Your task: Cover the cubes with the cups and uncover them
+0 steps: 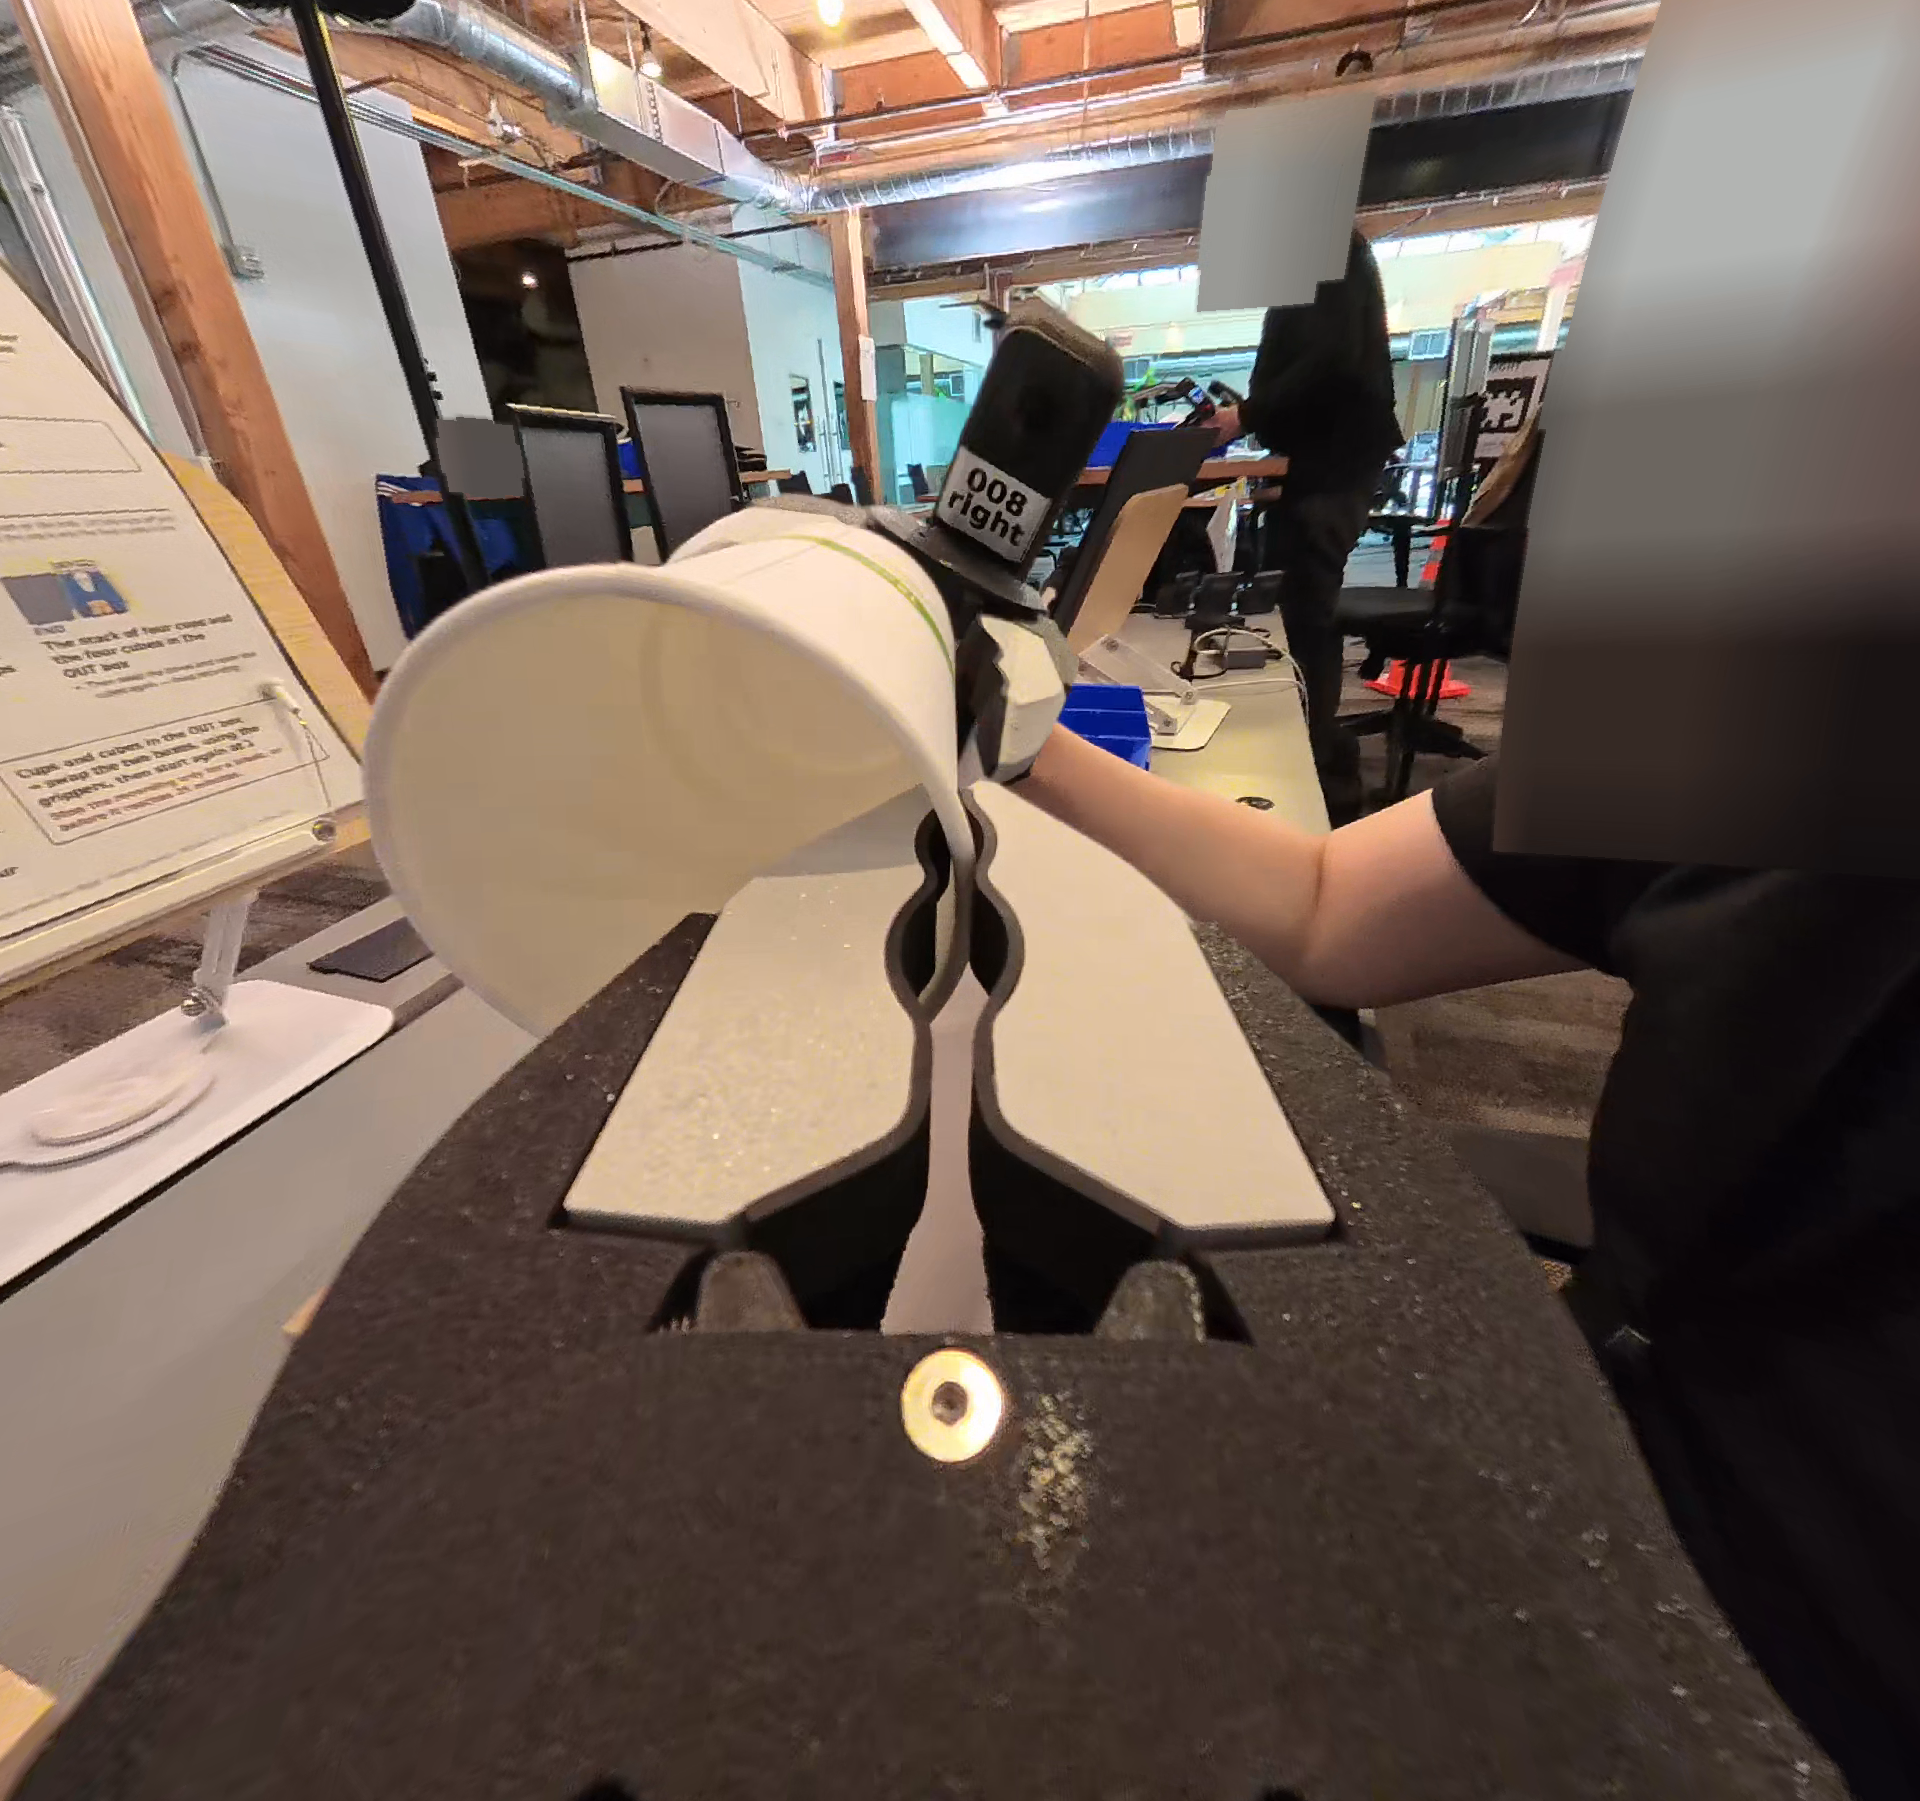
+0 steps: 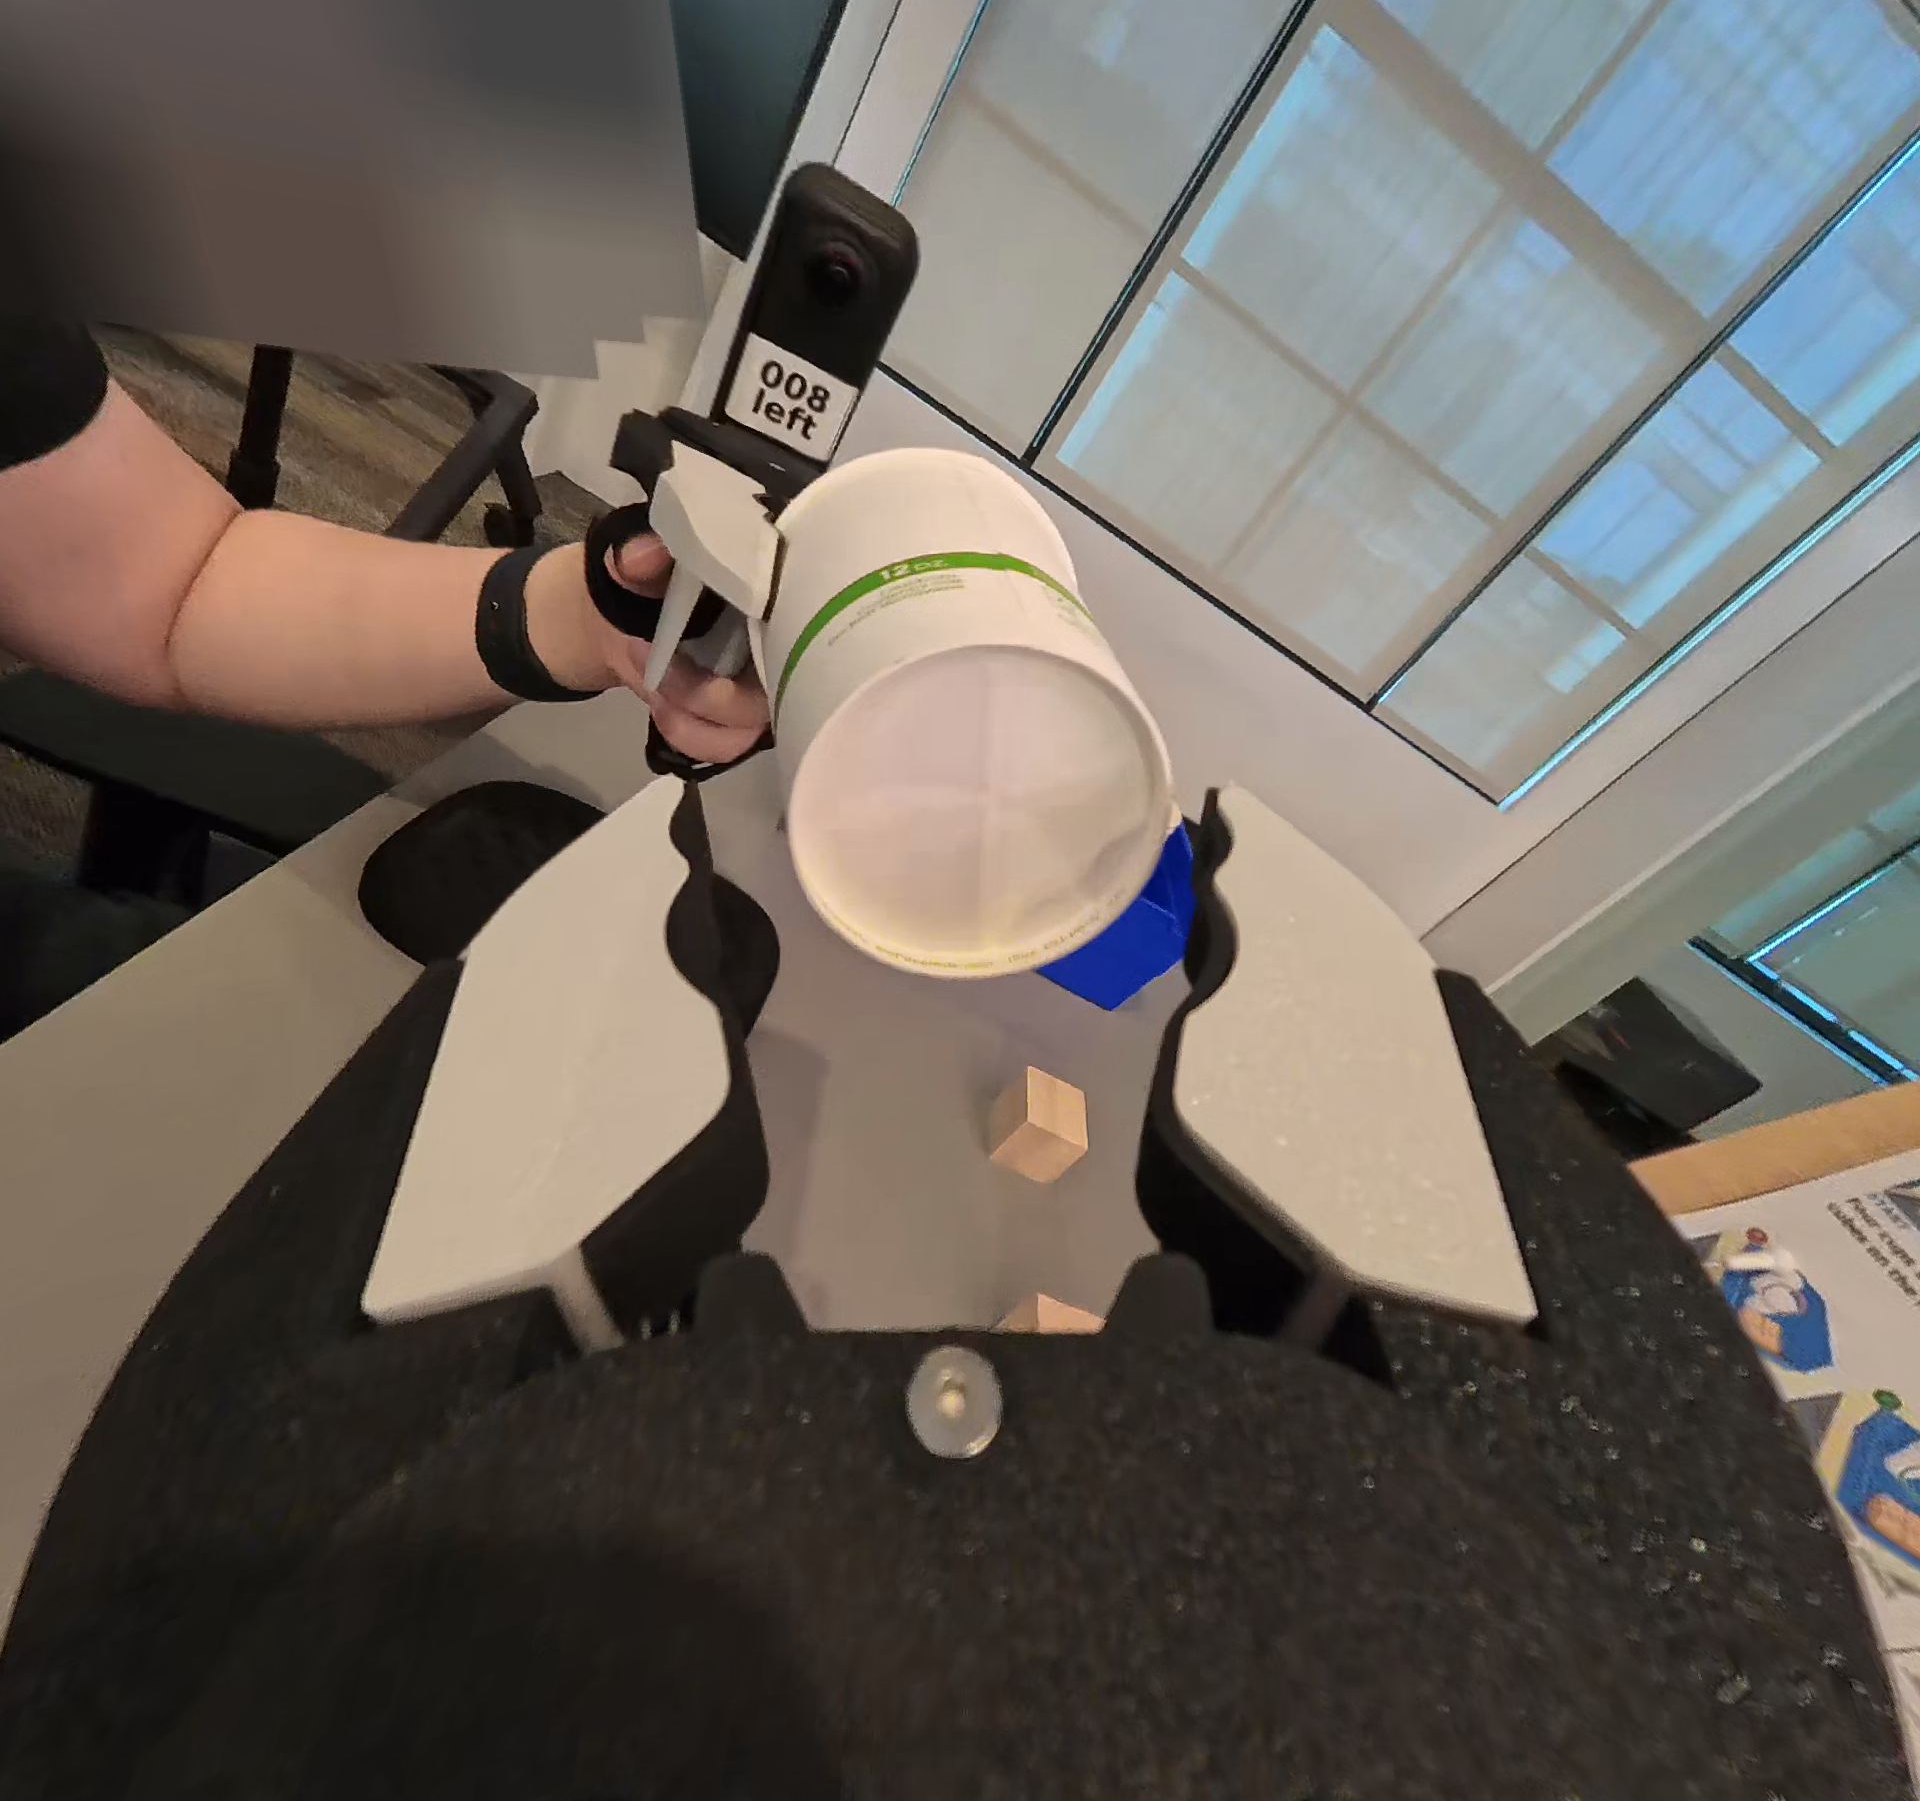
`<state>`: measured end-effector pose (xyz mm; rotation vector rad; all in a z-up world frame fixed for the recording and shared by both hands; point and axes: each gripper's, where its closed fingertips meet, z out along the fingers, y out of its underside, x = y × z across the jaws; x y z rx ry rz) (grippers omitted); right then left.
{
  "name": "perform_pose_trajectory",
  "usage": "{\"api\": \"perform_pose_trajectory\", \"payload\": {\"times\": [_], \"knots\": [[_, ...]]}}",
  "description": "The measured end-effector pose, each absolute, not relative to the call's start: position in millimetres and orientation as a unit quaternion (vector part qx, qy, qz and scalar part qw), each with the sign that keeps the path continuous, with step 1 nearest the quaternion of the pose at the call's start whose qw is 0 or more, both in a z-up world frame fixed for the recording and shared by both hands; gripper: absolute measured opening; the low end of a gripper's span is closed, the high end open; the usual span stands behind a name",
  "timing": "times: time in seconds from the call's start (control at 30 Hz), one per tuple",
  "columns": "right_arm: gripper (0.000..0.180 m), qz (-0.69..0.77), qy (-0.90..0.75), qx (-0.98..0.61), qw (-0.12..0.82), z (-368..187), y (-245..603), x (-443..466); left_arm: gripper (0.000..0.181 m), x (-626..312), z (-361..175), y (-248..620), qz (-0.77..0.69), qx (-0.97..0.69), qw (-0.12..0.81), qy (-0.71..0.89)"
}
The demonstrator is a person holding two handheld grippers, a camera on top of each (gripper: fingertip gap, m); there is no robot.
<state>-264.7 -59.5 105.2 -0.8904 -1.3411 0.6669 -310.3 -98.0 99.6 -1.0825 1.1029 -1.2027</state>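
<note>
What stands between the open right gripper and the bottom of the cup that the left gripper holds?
Nothing visible. The right gripper is open, and the cup bottom hangs in open air between its fingertips. The wooden cube lies lower, on the table.

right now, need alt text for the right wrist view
A white paper cup with a green band is held on its side above a grey table by the left gripper, base toward the camera. The open right gripper frames a wooden cube and a blue box.

Bright ceiling lamps, window daylight; fisheye-bent edges, slight motion blur.
</note>
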Motion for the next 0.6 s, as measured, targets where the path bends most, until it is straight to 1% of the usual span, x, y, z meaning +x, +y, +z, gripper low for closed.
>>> {"api": "perform_pose_trajectory", "payload": {"times": [0.23,0.33,0.6], "knots": [[0.084,0.282,-0.599,-0.383,0.644,101.2,-63.2,-272.5,0.000,-303.9,93.3,-104.0,-0.518,-0.454,0.546,0.478],[0.077,0.269,-0.603,-0.381,0.647,99.4,-61.8,-272.8,0.000,-301.7,90.4,-103.7,-0.505,-0.455,0.551,0.484],[0.077,0.256,-0.615,-0.390,0.636,92.6,-59.8,-272.9,0.000,-301.1,86.0,-104.6,-0.488,-0.461,0.553,0.494]]}}
